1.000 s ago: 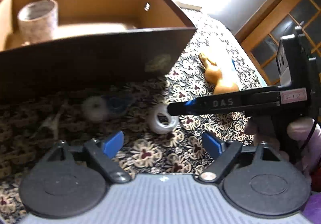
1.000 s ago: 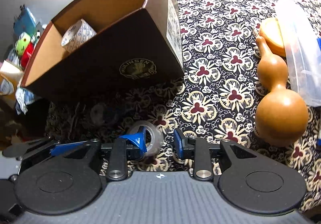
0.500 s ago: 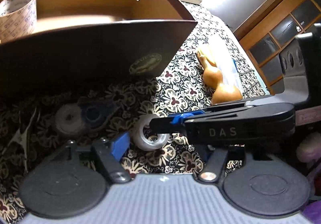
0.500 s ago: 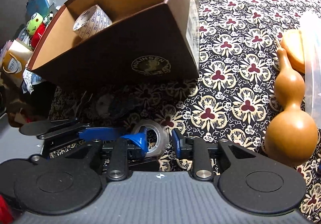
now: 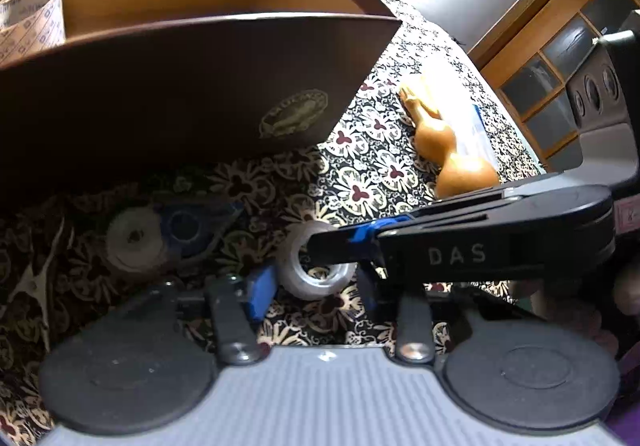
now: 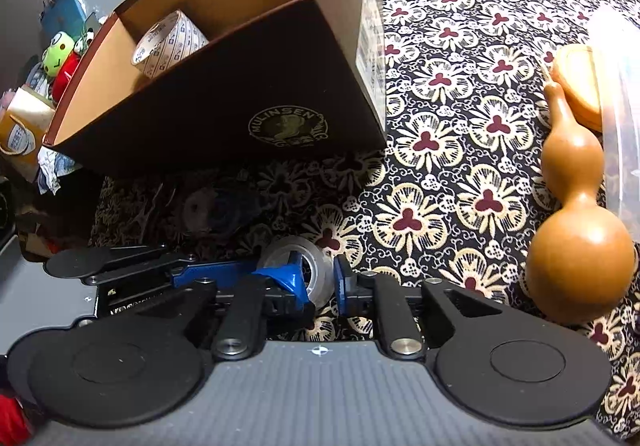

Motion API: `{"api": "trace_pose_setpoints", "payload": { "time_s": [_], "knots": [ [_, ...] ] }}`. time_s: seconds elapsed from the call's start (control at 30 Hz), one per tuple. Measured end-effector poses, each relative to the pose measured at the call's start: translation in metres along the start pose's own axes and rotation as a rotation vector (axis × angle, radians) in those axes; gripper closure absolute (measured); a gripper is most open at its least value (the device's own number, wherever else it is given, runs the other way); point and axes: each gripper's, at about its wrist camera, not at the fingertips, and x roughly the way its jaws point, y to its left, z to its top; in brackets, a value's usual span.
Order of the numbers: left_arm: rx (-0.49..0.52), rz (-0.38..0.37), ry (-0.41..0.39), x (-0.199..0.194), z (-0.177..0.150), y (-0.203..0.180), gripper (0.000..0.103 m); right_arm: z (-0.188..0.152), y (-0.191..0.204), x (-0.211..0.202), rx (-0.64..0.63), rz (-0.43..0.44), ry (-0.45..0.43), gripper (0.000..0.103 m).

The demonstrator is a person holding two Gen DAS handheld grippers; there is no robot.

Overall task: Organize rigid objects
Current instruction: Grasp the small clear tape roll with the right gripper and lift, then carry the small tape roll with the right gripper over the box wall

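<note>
A small clear tape roll [image 5: 320, 278] [image 6: 316, 270] lies on the flowered cloth in front of the brown cardboard box [image 5: 200, 86] [image 6: 240, 106]. My right gripper [image 6: 316, 282] straddles the roll's wall, one finger inside its hole, one outside; whether the jaws press it is unclear. It shows in the left wrist view [image 5: 348, 242] crossing from the right. My left gripper [image 5: 316, 290] is open, its fingers on either side of the same roll. A printed tape roll [image 6: 168, 42] [image 5: 32, 22] sits in the box.
A blue tape dispenser with a white roll [image 5: 160, 234] [image 6: 216, 214] lies in the box's shadow. A brown gourd [image 6: 576, 222] [image 5: 448, 150] and a clear plastic container [image 6: 624, 106] lie to the right. Toys and clutter [image 6: 56, 58] stand at the far left.
My left gripper has moved forward and narrowed around the clear roll. My right gripper has come closer to the box, still on the roll.
</note>
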Motion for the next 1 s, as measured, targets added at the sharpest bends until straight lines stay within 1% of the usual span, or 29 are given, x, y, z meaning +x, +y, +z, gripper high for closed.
{"api": "trace_pose_setpoints", "payload": {
  "time_s": [0.17,0.27,0.33,0.43,0.53,0.63,0.7,0.77,0.87,0.93,1.0],
  "knots": [
    [0.006,-0.016,-0.005,-0.005,0.000,-0.006,0.071,-0.005,-0.002,-0.023,0.008,-0.012,-0.040,0.103],
    [0.040,-0.039,-0.026,-0.015,0.004,-0.016,0.071,-0.003,-0.001,-0.048,0.016,-0.017,-0.091,0.103],
    [0.066,-0.061,-0.050,-0.024,0.010,-0.023,0.071,-0.002,0.002,-0.068,0.009,-0.024,-0.141,0.103],
    [0.110,-0.093,-0.104,-0.041,0.020,-0.036,0.071,0.001,0.008,-0.097,-0.005,-0.031,-0.227,0.103],
    [0.158,-0.109,-0.175,-0.061,0.033,-0.048,0.071,0.013,0.019,-0.119,-0.031,-0.029,-0.307,0.103],
    [0.195,-0.106,-0.258,-0.081,0.047,-0.054,0.071,0.032,0.032,-0.126,-0.094,-0.017,-0.385,0.103],
    [0.210,-0.089,-0.312,-0.092,0.058,-0.054,0.071,0.047,0.043,-0.125,-0.136,0.000,-0.412,0.103],
    [0.210,-0.062,-0.355,-0.105,0.070,-0.046,0.071,0.064,0.055,-0.114,-0.182,0.027,-0.421,0.103],
    [0.176,-0.010,-0.394,-0.116,0.083,-0.025,0.071,0.086,0.073,-0.089,-0.246,0.061,-0.385,0.103],
    [0.145,0.025,-0.392,-0.118,0.090,-0.008,0.071,0.096,0.080,-0.065,-0.259,0.087,-0.331,0.103],
    [0.101,0.056,-0.369,-0.115,0.093,0.013,0.071,0.103,0.085,-0.040,-0.259,0.112,-0.257,0.103]
  ]
}}
